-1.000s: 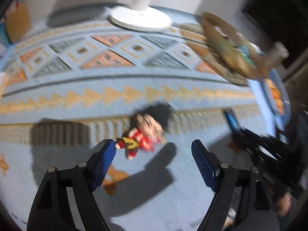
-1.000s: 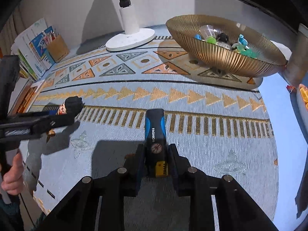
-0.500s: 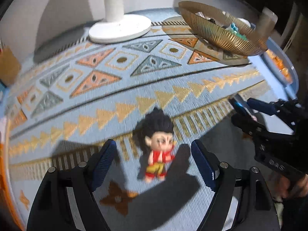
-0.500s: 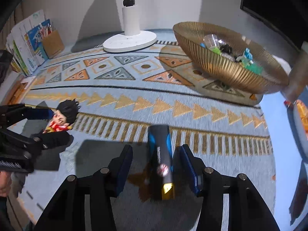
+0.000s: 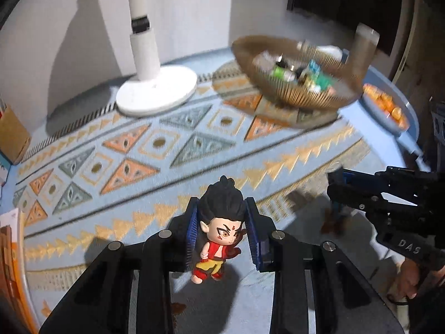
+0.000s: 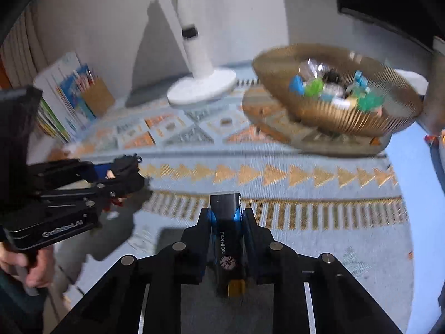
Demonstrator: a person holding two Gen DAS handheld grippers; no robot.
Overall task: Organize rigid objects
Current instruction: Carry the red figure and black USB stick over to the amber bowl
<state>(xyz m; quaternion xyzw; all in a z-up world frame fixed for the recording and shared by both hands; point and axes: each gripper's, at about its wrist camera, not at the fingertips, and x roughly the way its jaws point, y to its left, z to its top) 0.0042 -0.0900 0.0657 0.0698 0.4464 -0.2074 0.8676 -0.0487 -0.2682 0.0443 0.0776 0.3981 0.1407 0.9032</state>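
The patterned blue rug (image 5: 194, 144) carries everything, and your gold ribbed bowl (image 6: 342, 111) of small toys sits near its far right edge, beside the white stand base (image 5: 157, 91).

Your left gripper (image 5: 222, 236) is closing, and its blue pads already pinch the head of the figurine (image 5: 219, 228) from both sides. The figurine hangs upright over the rug's near edge: black spiky hair, red vest, yellow sash.

Your right gripper (image 6: 225, 222) is pressed together on the black-and-blue lighter (image 6: 226, 236), which points away along the fingers. It reads "FASHION" and has a yellow tab at its near end, above the rug's gold-striped band.
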